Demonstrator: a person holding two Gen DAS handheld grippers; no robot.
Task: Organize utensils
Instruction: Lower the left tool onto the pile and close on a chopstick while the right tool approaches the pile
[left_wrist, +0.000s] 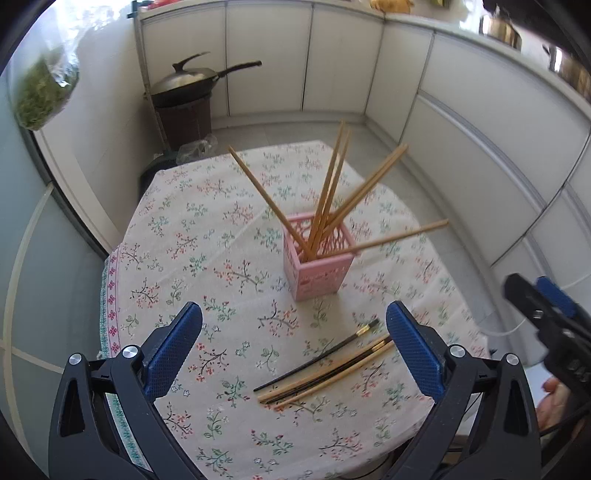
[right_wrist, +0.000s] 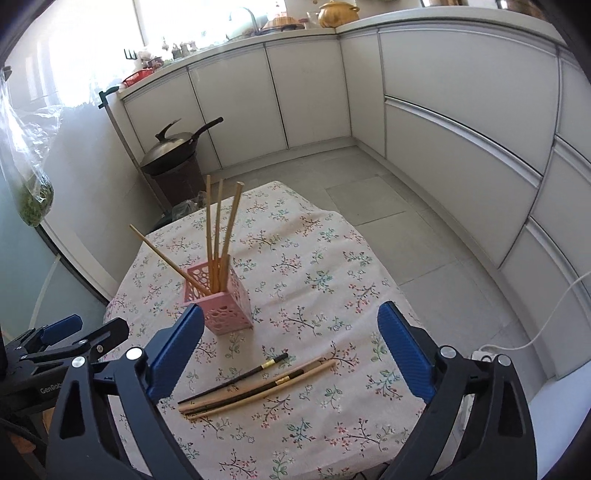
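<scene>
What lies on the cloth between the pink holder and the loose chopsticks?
Nothing: only bare flowered tablecloth separates pink holder and loose chopsticks, in both wrist views.

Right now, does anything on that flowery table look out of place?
Yes: four chopsticks, two dark and two pale, lie loose on the tablecloth in front of the pink holder, while the other wooden ones stand splayed inside it.

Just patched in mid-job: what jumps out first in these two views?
The pink holder stands near the middle of the floral tablecloth, with wooden chopsticks fanning out of it. Nearer the cameras, a loose bunch of dark and wooden chopsticks lies flat on the cloth. Both the left gripper and right gripper hang open above that bunch, holding nothing.
</scene>
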